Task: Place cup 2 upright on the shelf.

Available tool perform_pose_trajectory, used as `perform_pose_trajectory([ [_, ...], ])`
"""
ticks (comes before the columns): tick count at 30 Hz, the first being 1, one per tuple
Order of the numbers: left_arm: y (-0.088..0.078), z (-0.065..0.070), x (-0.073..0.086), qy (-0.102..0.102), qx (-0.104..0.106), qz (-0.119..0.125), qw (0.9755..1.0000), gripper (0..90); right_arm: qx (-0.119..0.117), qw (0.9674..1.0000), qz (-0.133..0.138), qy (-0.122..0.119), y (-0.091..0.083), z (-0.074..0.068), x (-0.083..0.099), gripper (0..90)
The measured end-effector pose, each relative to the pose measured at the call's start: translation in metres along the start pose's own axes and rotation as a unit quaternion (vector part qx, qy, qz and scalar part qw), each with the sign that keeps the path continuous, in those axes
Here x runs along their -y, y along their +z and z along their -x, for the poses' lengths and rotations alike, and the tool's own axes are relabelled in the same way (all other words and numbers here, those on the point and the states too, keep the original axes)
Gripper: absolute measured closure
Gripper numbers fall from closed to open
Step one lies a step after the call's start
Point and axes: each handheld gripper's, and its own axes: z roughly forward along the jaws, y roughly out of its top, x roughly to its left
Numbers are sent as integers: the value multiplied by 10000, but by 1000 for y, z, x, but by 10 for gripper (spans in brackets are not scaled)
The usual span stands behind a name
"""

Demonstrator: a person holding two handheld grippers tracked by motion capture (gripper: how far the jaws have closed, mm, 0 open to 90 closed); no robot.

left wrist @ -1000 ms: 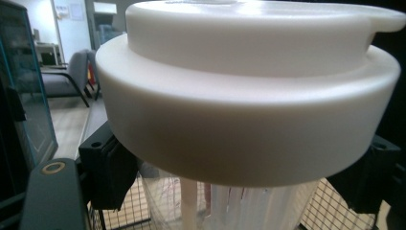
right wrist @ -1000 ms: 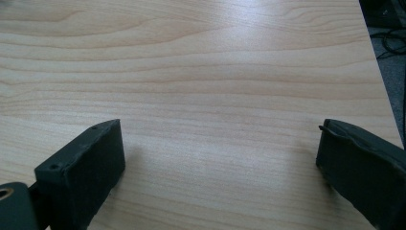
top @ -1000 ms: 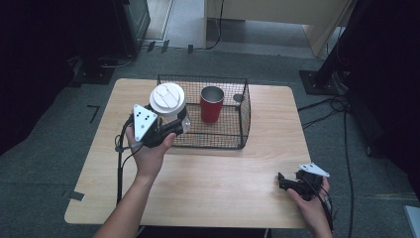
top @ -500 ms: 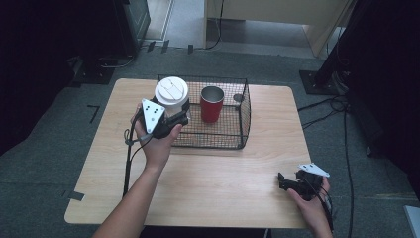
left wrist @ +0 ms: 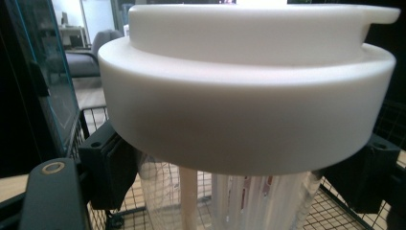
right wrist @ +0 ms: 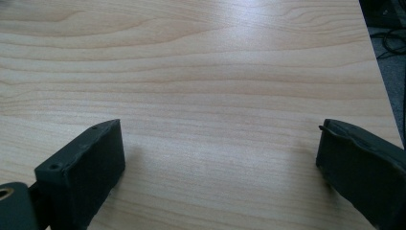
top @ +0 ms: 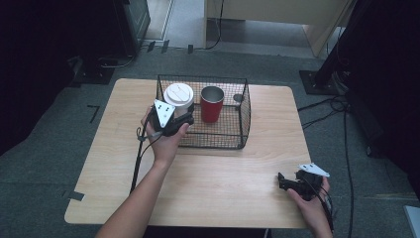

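Left claw [top: 179,119] clamped; right claw [top: 282,181] spread wide.

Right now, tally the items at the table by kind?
Cups: 2, a lidded white cup clamped in the left gripper, and a red cup
Wire baskets: 1
Grippers: 2, counting the right gripper, open on the table
Total: 5

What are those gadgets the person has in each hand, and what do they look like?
Each is a hand-held gripper. The left hand-held gripper and the right hand-held gripper have black bodies with two blocky black jaws, and each has a pale grey three-cornered plate on top. A thin dark cable trails from the left one toward the table edge. The person's forearms are bare, with no sleeves in view.
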Motion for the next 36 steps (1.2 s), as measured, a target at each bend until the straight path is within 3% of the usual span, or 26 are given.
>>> perform_pose_trajectory([
  [10,9,6,15,60,-65,-265,9996,170,-1,10000,-3,3,0,0,0,24],
  [22,16,7,30,126,-131,-696,9974,170,1,10000,-3,0,0,0,0,24],
  [34,13,6,31,91,-109,-767,9970,166,0,10000,-1,-2,0,0,0,25],
  [36,12,6,30,34,-82,-788,9969,128,1,10000,-2,0,0,0,0,24],
])
